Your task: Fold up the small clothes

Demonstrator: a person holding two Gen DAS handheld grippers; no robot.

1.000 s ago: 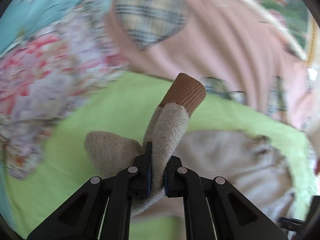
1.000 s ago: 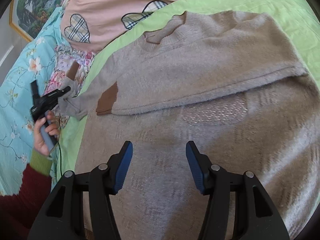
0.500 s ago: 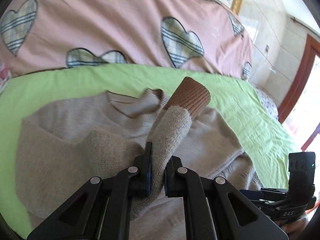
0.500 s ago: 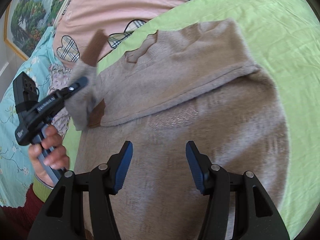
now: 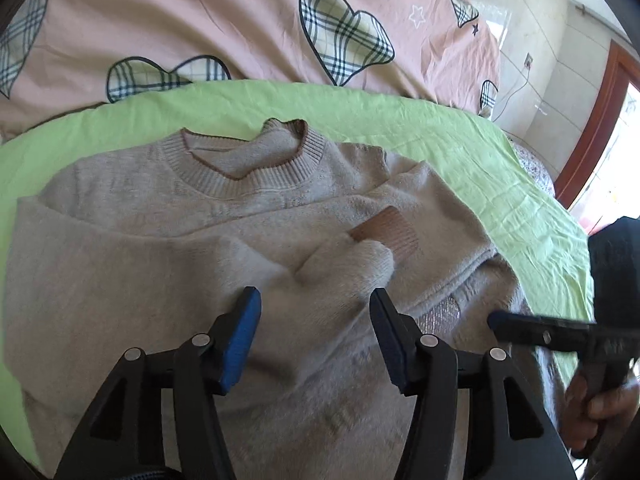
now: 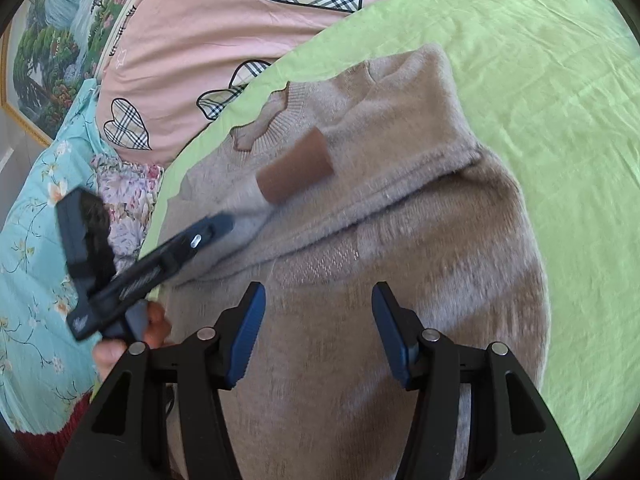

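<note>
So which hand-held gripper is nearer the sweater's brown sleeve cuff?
Left. The left hand-held gripper stands open just behind the brown sleeve cuff; the right hand-held gripper hovers open lower down over the sweater.

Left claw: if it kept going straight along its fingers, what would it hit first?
Most likely the sweater sleeve lying between the just-opened fingers of the left claw, short of its brown cuff. The sleeve rests folded across the sweater body; depth is hard to judge.
</note>
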